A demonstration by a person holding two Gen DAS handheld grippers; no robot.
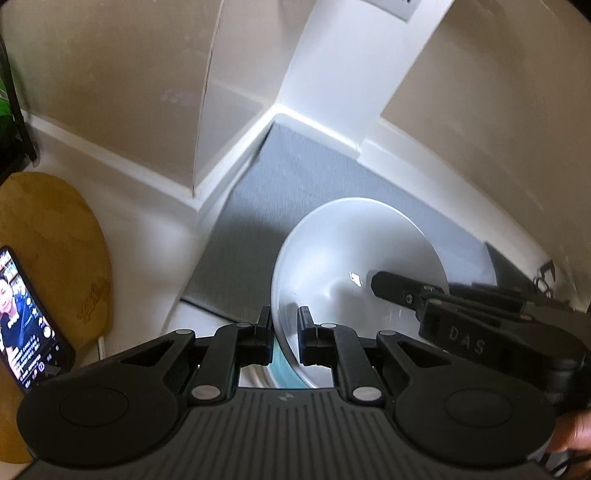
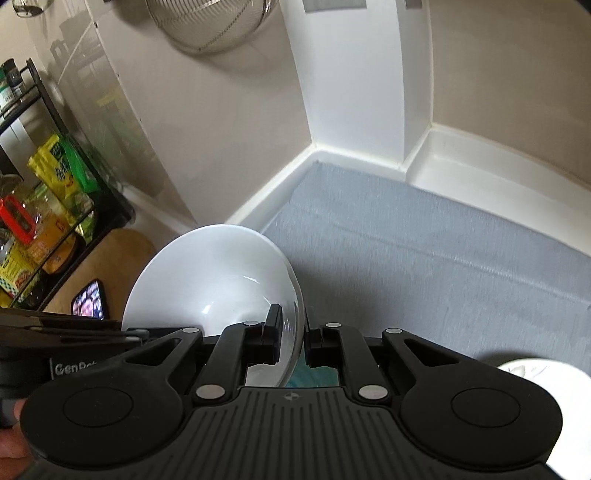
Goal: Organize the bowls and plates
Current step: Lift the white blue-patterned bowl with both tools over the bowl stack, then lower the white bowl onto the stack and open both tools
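Note:
A white bowl [image 1: 354,254] is held above the grey mat [image 1: 280,177] by both grippers. My left gripper [image 1: 285,321] is shut on the bowl's left rim. My right gripper [image 2: 293,323] is shut on the bowl's [image 2: 214,280] right rim; its finger reaches into the bowl from the right in the left wrist view [image 1: 391,286]. Something teal [image 2: 314,376] shows under the bowl, mostly hidden. A white plate [image 2: 535,373] lies at the lower right of the mat [image 2: 424,258], partly hidden by my gripper.
The mat fills a white-walled counter corner [image 1: 273,110]. A round wooden board [image 1: 55,236] and a lit phone [image 1: 22,317] lie to the left. A black rack with bottles and packets [image 2: 44,206] stands at far left. A wire strainer [image 2: 210,22] hangs on the wall.

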